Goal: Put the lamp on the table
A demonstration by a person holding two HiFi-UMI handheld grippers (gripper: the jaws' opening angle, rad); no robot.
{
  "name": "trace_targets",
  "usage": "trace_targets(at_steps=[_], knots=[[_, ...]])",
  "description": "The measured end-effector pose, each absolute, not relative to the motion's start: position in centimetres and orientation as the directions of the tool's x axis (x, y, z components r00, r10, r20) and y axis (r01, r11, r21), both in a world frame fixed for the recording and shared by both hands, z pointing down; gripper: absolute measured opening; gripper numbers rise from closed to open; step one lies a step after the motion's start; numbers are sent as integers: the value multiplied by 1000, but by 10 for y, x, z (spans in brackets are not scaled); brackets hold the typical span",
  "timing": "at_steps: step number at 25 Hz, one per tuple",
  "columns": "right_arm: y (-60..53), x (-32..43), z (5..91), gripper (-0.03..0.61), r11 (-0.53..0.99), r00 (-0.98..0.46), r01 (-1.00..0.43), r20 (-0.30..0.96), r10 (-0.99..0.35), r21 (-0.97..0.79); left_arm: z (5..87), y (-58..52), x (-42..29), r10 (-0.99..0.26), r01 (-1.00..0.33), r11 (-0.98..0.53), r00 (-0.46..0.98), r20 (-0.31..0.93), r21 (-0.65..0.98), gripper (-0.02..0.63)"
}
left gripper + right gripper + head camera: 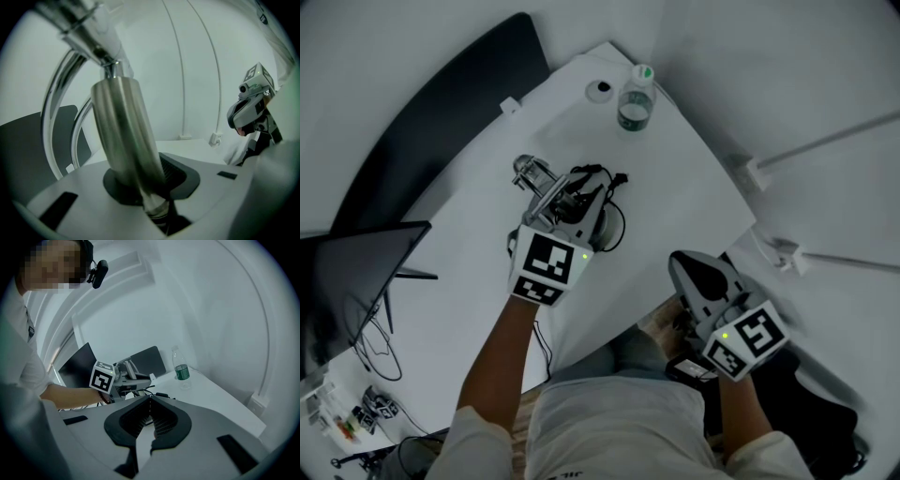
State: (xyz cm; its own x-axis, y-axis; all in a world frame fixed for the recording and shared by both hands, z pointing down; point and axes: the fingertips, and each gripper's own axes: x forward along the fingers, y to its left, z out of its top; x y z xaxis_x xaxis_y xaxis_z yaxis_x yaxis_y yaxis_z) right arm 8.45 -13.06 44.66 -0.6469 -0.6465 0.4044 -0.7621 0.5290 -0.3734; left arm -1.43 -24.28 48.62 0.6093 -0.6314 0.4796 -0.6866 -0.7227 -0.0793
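Pinching the lamp (pixel 123 131) by its metal stem, the left gripper (pixel 577 202) holds it tilted over the middle of the table (pixel 469 281), seemingly to stand it there, while the right gripper (pixel 150 404), jaws together and empty, idles off the table's near edge.

Near table (pixel 469 272) middle the lamp (pixel 534 176), bottle (pixel 635 105) at far corner, monitor (pixel 356 272) at left

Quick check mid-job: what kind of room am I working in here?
Probably an office or a lab workroom, though little of it shows. A white table stands by plain white walls, with a dark monitor and loose cables at one end and a plastic water bottle at the other.
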Motion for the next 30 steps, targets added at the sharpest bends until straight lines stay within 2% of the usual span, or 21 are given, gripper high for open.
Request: trace_targets(at_steps=[12, 30], knots=[[-132, 84, 448, 32, 522, -645, -763, 406, -647, -380, 493, -241, -9, -620, -674, -734, 618, 484, -79, 83], [-128, 81, 447, 32, 511, -642, -764, 397, -656, -393, 498, -225, -4, -672, -684, -713, 603, 429, -155, 84]])
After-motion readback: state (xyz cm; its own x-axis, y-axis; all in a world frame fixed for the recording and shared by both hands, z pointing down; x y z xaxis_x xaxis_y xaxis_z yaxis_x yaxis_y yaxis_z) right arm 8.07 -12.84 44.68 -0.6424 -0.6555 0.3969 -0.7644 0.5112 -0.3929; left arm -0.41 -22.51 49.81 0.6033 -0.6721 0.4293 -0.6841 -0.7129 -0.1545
